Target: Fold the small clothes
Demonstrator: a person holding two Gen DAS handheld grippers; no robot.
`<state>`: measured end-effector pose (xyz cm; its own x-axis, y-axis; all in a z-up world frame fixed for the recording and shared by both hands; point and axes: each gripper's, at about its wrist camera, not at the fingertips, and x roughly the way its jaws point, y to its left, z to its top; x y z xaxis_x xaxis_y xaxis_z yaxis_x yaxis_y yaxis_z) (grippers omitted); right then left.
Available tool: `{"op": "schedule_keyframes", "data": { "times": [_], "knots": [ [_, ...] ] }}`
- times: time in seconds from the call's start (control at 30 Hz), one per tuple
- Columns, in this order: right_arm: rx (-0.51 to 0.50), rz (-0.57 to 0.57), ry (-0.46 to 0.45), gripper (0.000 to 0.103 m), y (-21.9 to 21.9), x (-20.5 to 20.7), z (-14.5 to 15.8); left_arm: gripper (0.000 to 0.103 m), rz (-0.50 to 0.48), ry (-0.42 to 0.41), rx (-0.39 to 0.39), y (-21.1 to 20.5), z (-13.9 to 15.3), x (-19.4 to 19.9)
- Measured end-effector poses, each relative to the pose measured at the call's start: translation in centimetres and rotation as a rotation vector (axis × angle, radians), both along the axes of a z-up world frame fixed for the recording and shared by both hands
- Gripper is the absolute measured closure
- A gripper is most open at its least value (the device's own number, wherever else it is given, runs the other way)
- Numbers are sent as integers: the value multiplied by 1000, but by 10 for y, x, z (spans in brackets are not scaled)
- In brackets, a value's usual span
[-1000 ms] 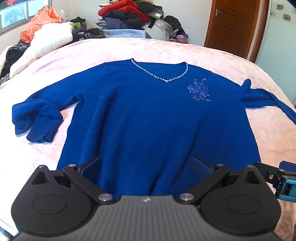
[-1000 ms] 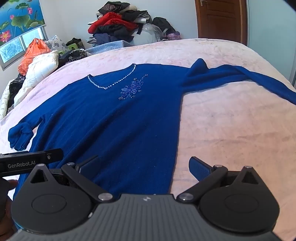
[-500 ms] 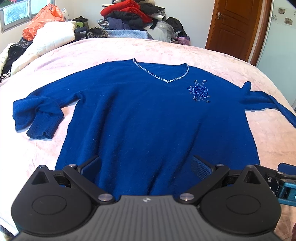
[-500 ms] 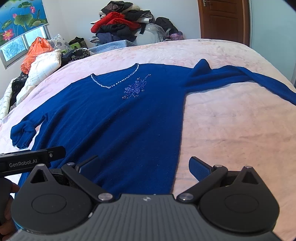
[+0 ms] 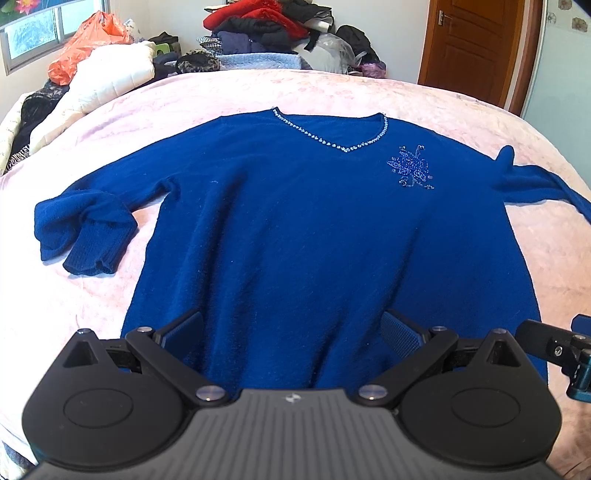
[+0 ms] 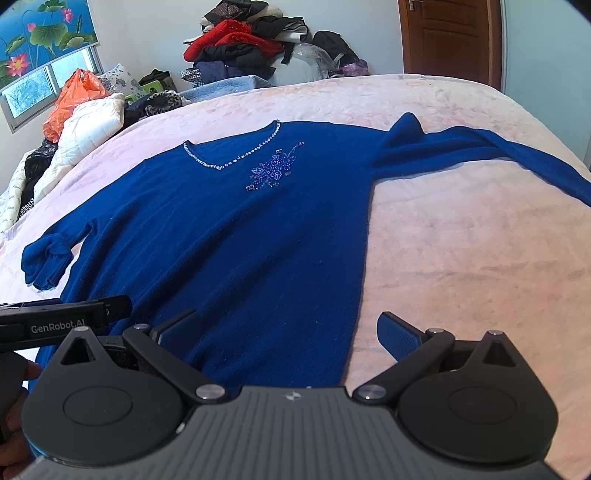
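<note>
A dark blue V-neck sweater (image 5: 303, 229) (image 6: 229, 236) with a beaded neckline and a beaded flower lies front up, spread flat on the pink bed cover. Its left sleeve (image 5: 85, 229) is doubled over itself. Its right sleeve (image 6: 480, 147) stretches out toward the bed's right edge. My left gripper (image 5: 291, 328) hangs open over the middle of the hem, holding nothing. My right gripper (image 6: 288, 328) stands open above the hem's right corner, one finger over the sweater and the other (image 6: 397, 334) over the bare cover.
The pink bed cover (image 6: 461, 258) has wide bare room right of the sweater. A heap of clothes (image 5: 266, 33) sits at the far wall. An orange bag (image 5: 88, 44) and white quilted jacket (image 5: 107, 85) lie far left. A wooden door (image 5: 476, 48) stands far right.
Both grippers have drawn back and risen slightly, so the sweater sits a little lower and farther in both views. Their jaws stay open. The sweater has not moved.
</note>
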<state>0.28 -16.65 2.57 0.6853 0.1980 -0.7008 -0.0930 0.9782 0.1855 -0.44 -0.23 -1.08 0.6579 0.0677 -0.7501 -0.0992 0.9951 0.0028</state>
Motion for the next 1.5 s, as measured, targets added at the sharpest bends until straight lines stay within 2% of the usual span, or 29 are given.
{"op": "schedule_keyframes", "data": {
  "times": [1.5],
  "knots": [
    [26, 16, -23, 0, -2, -1, -1, 0, 4, 17, 4, -1, -5, 5]
  ]
}}
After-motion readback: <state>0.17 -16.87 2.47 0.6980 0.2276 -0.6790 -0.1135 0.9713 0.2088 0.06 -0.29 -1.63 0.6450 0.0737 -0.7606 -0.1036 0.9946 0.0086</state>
